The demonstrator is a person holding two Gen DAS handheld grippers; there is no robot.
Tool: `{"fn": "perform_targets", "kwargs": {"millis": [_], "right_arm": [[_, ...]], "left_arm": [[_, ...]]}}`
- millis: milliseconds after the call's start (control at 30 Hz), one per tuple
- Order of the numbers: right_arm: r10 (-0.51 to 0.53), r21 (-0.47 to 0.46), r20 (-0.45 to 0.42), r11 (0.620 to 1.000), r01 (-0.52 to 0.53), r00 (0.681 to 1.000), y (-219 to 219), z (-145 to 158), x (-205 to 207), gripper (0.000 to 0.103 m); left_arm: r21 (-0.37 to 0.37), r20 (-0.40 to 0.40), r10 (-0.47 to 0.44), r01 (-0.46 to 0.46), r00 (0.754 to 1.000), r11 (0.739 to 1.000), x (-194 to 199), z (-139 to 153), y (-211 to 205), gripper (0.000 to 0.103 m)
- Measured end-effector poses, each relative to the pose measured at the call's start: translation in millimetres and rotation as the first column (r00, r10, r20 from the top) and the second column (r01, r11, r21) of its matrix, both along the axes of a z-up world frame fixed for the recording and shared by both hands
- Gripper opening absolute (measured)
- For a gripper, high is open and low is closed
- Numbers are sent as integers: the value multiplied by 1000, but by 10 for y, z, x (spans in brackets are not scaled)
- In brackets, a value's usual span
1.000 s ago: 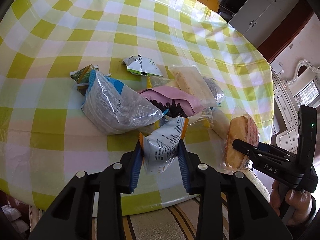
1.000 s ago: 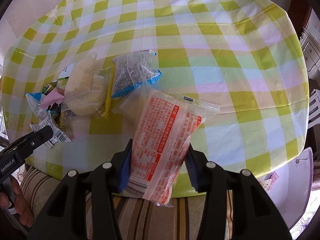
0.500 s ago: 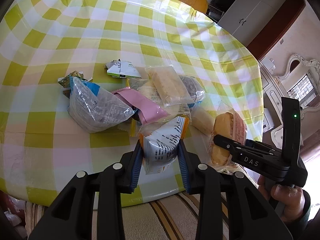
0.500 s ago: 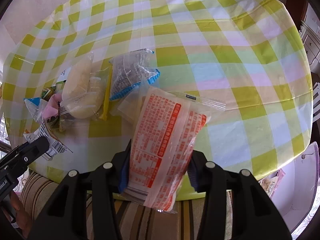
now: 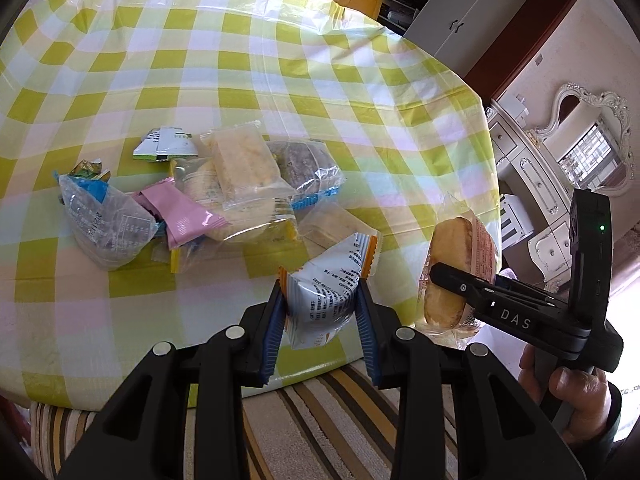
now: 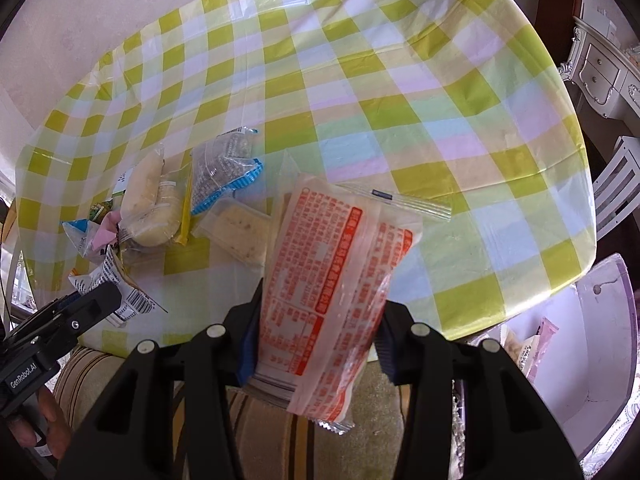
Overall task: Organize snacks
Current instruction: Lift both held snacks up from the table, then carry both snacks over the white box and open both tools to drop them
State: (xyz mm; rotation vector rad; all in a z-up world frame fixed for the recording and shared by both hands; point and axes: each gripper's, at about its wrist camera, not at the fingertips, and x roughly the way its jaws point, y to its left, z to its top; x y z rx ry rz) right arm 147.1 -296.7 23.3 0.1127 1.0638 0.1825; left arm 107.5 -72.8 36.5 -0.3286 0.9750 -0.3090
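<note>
1. Left claw [image 5: 320,308]: clenched on a white, orange-edged foil snack packet [image 5: 330,286], held off the checked table [image 5: 248,80].
2. Right claw [image 6: 316,336]: clamped around a clear, red-printed plastic bread bag [image 6: 332,280].
3. Ahead of both claws: remaining wrapped snacks heaped [image 5: 236,184].

1. Your left gripper [image 5: 322,312] is matt black plastic with ribbed blue pads [image 5: 273,330] and small shiny metal pins; the right gripper [image 6: 316,338] looks the same.
2. The packet you hold on the left, the white printed snack packet [image 5: 326,294], is glossy crinkled film.
3. On the right, the red-printed bread bag [image 6: 334,280] is clear, shiny plastic, creased.
4. The checked tablecloth [image 5: 248,60] looks like thin glossy plastic sheet, wrinkled, with glare.
5. The pink wrapper [image 5: 182,212] looks matt and smooth.
6. The clear cake wrappers [image 5: 244,176] are transparent and reflective.
7. The striped seat cover [image 5: 320,420] is rough woven cloth.
</note>
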Motion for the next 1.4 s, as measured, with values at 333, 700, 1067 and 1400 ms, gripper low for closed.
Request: {"fn": "perform_targets", "kwargs": {"millis": [333,700,1067,1400], "right_arm": [[-158,21,10,987,157,987,-913,-27,-123,47],[-317,17,-14,948,317,948,-1823,-270,-341,47],[-436,-1,-49,900,436,899,-2482,-538,-562,47],[-501,-3,-81,865,503,862,-2841,-720,-700,47]], "left_arm": [[22,0,-167,167,986,986,100,67,-856,33],[33,-33,-362,363,932,931,124,12,-1873,33],[15,-137,-525,532,840,847,85,-215,-2723,34],[21,-184,-585,598,790,801,29,-317,-3025,38]]}}
